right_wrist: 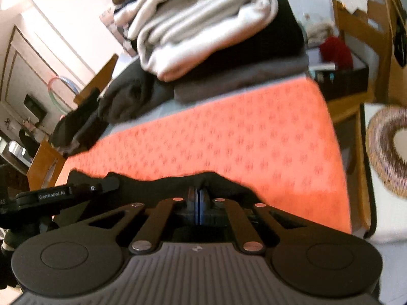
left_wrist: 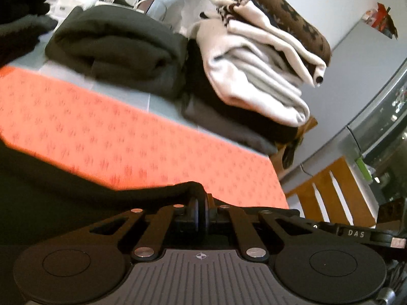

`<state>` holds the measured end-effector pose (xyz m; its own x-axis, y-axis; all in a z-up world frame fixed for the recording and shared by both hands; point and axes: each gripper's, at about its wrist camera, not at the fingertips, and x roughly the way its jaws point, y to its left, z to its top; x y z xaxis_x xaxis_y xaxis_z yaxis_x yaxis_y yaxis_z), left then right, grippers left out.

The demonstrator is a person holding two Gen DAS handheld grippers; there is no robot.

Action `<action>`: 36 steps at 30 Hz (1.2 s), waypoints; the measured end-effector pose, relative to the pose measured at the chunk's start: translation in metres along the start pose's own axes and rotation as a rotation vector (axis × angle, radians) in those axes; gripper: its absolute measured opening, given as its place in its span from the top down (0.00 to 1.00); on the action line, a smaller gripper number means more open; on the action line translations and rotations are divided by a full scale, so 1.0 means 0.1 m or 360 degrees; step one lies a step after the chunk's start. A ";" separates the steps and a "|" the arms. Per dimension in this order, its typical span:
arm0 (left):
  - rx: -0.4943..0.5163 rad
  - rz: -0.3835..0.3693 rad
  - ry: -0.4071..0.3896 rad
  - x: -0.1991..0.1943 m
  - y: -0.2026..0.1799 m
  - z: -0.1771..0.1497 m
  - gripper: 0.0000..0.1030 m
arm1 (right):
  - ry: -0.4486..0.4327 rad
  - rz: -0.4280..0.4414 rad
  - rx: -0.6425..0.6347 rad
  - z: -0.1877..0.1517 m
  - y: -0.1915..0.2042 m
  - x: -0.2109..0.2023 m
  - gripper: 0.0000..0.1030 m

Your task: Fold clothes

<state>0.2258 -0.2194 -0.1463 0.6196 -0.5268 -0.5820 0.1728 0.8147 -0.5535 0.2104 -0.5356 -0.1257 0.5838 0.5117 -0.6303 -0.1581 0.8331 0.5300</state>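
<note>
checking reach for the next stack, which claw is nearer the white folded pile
Right. The right claw sits nearly in line below the white folded pile; the left claw sits off to its left.

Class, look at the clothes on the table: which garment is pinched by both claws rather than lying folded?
The black garment at the near edge, gripped by both claws; the dark bundle and white pile lie untouched behind.

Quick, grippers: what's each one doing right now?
Left gripper: shut on the edge of the black garment.
Right gripper: shut on the same black garment, further along its edge.
</note>
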 end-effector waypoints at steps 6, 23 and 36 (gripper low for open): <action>0.0026 0.0057 0.0058 0.33 0.08 0.12 0.93 | 0.0028 -0.0051 0.0019 0.20 -0.17 0.29 0.98; 0.0153 0.0099 -0.0041 -0.45 -0.01 0.04 0.47 | -0.0040 -0.0237 0.0005 -0.02 -0.32 -0.68 0.62; 0.0338 0.0114 0.0252 -0.11 -0.19 -0.46 0.56 | -0.0079 -0.0622 0.0348 -1.15 -0.51 -1.16 0.62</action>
<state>0.1807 -0.2404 -0.1568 0.5116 -0.4837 -0.7102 0.3000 0.8750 -0.3798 0.0587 -0.6130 -0.1447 0.6047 0.1524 -0.7817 0.2508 0.8951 0.3686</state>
